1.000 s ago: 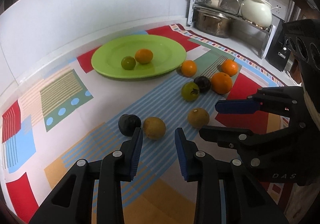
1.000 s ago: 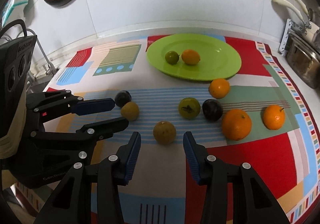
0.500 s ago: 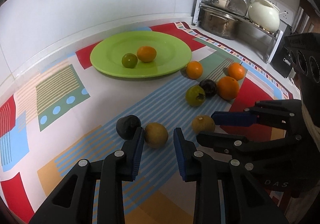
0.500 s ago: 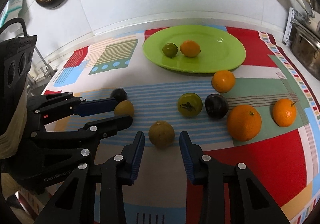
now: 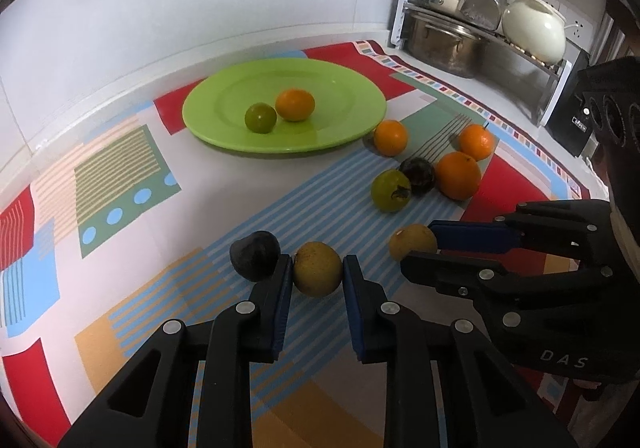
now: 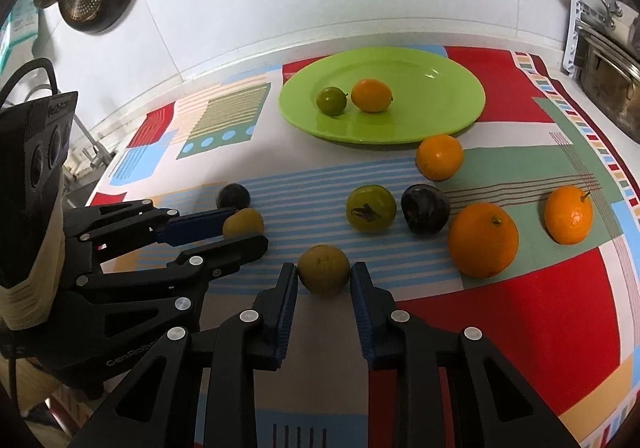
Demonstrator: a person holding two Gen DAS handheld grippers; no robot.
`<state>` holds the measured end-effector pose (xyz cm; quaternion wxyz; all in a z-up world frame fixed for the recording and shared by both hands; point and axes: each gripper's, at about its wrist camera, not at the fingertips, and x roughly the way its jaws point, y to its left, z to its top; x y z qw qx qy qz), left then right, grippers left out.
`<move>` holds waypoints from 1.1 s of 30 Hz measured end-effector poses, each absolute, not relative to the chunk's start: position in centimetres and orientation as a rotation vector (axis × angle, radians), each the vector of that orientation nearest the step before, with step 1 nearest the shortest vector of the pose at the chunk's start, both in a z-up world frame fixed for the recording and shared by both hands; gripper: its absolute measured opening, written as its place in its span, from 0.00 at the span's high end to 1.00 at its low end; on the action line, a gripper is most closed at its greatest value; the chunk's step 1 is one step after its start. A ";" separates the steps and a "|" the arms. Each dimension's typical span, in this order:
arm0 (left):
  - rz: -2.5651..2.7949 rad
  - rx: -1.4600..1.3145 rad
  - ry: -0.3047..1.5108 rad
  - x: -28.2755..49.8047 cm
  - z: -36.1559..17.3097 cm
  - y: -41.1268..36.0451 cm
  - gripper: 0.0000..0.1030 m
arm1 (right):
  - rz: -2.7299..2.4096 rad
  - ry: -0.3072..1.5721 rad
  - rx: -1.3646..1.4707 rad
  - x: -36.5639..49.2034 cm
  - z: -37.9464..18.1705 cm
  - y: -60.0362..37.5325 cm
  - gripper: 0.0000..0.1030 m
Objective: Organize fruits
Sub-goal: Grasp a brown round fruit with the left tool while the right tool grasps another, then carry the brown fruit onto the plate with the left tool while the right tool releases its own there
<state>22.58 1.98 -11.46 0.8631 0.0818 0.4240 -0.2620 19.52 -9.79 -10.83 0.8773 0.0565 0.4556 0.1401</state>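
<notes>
Both grippers have pushed forward since a second ago, and each now has a brownish-yellow fruit between its fingers. Your left gripper point(image 5: 318, 274) straddles the left brown fruit point(image 5: 317, 269); its blue pads sit at or almost at the skin on both sides, but I cannot tell whether you are squeezing yet. Your right gripper point(image 6: 324, 274) brackets the right brown fruit point(image 6: 324, 269) the same way, with a thin gap showing on each side, so it looks released. Both fruits rest on the striped patch of the patterned tablecloth point(image 6: 540, 308), well short of the green plate point(image 5: 352, 88) at the far side, which holds a small green fruit point(image 5: 260, 118) and a small orange point(image 5: 295, 104).

Watch the dark plum point(image 5: 255, 255): it lies just beside the left finger's outer face, touching or nearly so. Any sideways drift as you close or lift will likely shove it rolling towards the left.

Only the fingertips reach around either round fruit. Close on so shallow a hold and the fruit may squirt forward towards the green persimmon-like fruit point(image 6: 371, 209) and the second dark plum point(image 6: 425, 209).

Your two grippers are also close together, so lifting both towards the plate at once risks a knock between them. Move one at a time.
</notes>
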 end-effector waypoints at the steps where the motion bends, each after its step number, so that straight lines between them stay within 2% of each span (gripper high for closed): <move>1: -0.547 0.170 0.889 22.6 -11.4 2.0 0.75 | 0.291 0.947 0.116 19.5 -10.7 -9.8 0.72; 15: -0.526 0.136 0.834 21.8 -8.5 2.6 0.75 | 0.299 0.890 0.110 18.8 -8.6 -9.9 0.72; 33: -0.517 0.128 0.742 24.4 -2.5 2.0 0.75 | 0.275 0.710 0.117 20.8 -2.1 -11.0 0.72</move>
